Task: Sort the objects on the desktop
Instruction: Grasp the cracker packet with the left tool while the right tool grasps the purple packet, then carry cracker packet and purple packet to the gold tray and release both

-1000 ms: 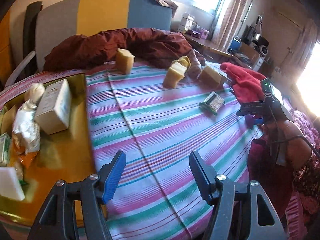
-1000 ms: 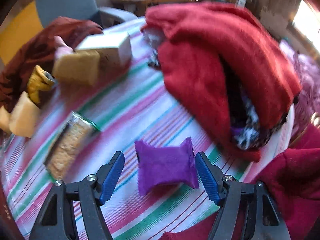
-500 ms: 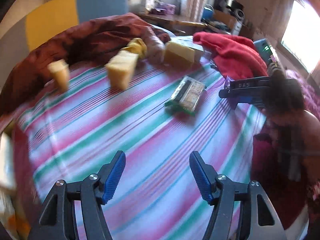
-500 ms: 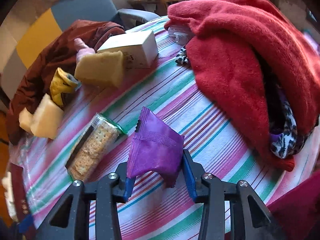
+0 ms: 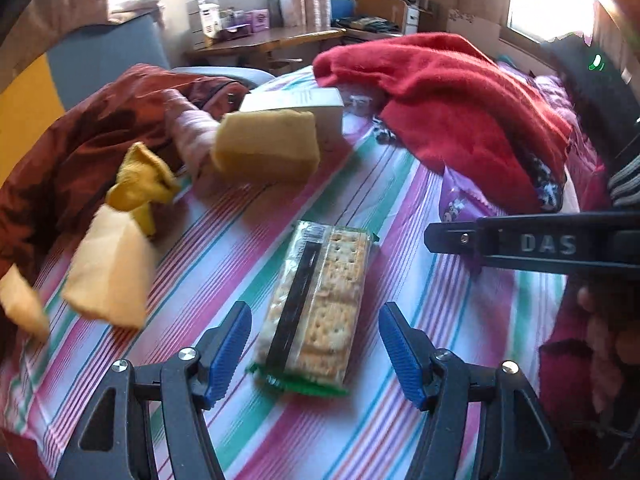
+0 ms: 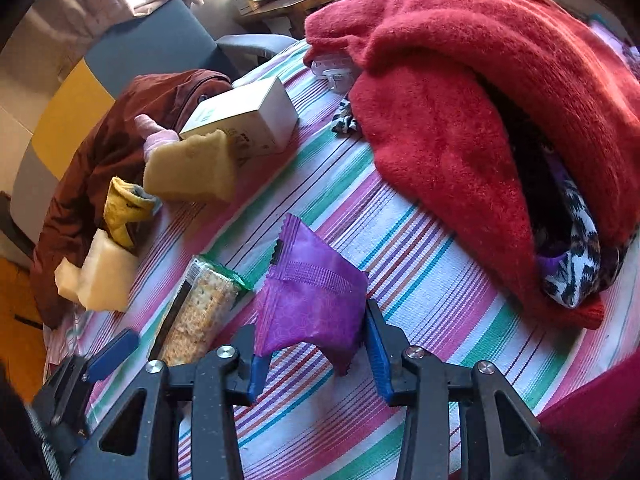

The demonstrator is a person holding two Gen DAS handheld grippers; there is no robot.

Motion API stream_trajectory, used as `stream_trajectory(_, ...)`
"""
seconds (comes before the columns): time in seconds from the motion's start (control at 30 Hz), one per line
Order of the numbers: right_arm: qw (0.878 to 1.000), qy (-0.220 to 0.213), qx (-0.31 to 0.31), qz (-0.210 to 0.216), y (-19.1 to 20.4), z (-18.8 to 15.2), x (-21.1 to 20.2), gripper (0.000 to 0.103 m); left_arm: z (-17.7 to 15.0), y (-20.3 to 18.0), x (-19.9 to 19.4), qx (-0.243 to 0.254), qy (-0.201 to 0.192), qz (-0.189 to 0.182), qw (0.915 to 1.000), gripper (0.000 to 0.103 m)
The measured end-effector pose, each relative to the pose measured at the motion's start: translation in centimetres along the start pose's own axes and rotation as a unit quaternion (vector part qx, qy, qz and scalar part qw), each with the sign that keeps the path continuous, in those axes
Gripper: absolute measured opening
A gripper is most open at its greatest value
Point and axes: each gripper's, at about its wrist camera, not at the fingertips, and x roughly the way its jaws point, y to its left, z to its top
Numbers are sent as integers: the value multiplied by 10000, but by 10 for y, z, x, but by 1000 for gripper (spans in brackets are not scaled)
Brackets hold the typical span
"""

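On the striped cloth point(image 5: 404, 208), left jaws apart around cracker pack point(image 5: 316, 304); right jaws clamped on purple packet point(image 6: 312, 300).

red blanket point(image 6: 472, 92), brown jacket point(image 5: 80, 152), striped cloth point(image 6: 420, 240)

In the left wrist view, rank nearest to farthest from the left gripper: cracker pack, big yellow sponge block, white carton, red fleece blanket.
From the left gripper:
1. Clear-wrapped cracker pack, between its open jaws.
2. Big yellow sponge block, beyond, left of centre.
3. White cardboard carton, just behind the sponge.
4. Red fleece blanket, far right; too close to the carton to call.
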Motion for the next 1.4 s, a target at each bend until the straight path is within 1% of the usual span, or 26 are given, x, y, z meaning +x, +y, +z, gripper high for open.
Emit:
stream_trajectory(0.03, 10000, 1, -10, -9, 1, 0, 0, 42, -1, -4, 4, 77, 40, -45, 10000, 66)
stream_trajectory(0.1, 10000, 5, -20, -24, 1, 0, -1, 42, -6, -11, 10, 243, -3, 40, 9997, 65)
stream_trajectory(0.13, 10000, 3, -20, -22, 0, 0, -1, 42, -10, -9, 8, 158, -185, -36, 9997, 61)
stream_trajectory(0.2, 10000, 6, -6, -7, 0, 0, -1, 42, -15, -2, 9, -112, -261, -257, 9993, 57)
stream_trajectory(0.23, 10000, 10, 5, -2, 0, 0, -1, 42, -16, 1, 7, -211, -297, -263, 9990, 50)
stream_trajectory(0.27, 10000, 12, 4, -6, 0, 0, 0, 42, -17, 4, 6, -294, -308, -243, 9988, 49)
stream_trajectory(0.37, 10000, 10, -51, -40, 1, 0, 1, 43, -21, 8, 4, -384, -343, -241, 9984, 48)
stream_trajectory(0.5, 9999, 8, -104, -68, 2, 0, 1, 43, -32, 6, -4, -458, -428, 36, 9980, 48)
stream_trajectory(0.6, 9998, -2, -205, -85, 5, 0, 2, 43, -40, 11, -10, -621, -468, 154, 9969, 48)
stream_trajectory(0.7, 9989, 19, -458, -98, 14, -3, 2, 42, -52, 15, -19, -779, -498, 242, 9954, 48)
stream_trajectory(0.8, 9965, 41, -821, -125, 27, -7, 4, 42, -65, 19, -28, -952, -532, 224, 9938, 48)
stream_trajectory(0.9, 9920, 0, -1246, -189, 41, -11, 3, 42, -80, 24, -40, -1159, -601, 275, 9911, 48)
stream_trajectory(0.97, 9863, -146, -1621, -258, 53, -15, -1, 42, -90, 27, -47, -1298, -652, 287, 9890, 48)
stream_trajectory(1.13, 9663, -552, -2466, -489, 81, -28, -10, 42, -114, 31, -65, -1509, -751, 307, 9852, 48)
stream_trajectory(1.2, 9603, -614, -2682, -461, 87, -32, -12, 42, -121, 32, -70, -1565, -791, 306, 9840, 48)
stream_trajectory(1.4, 9505, -579, -3023, -417, 97, -40, -10, 42, -140, 35, -82, -1765, -903, 304, 9797, 48)
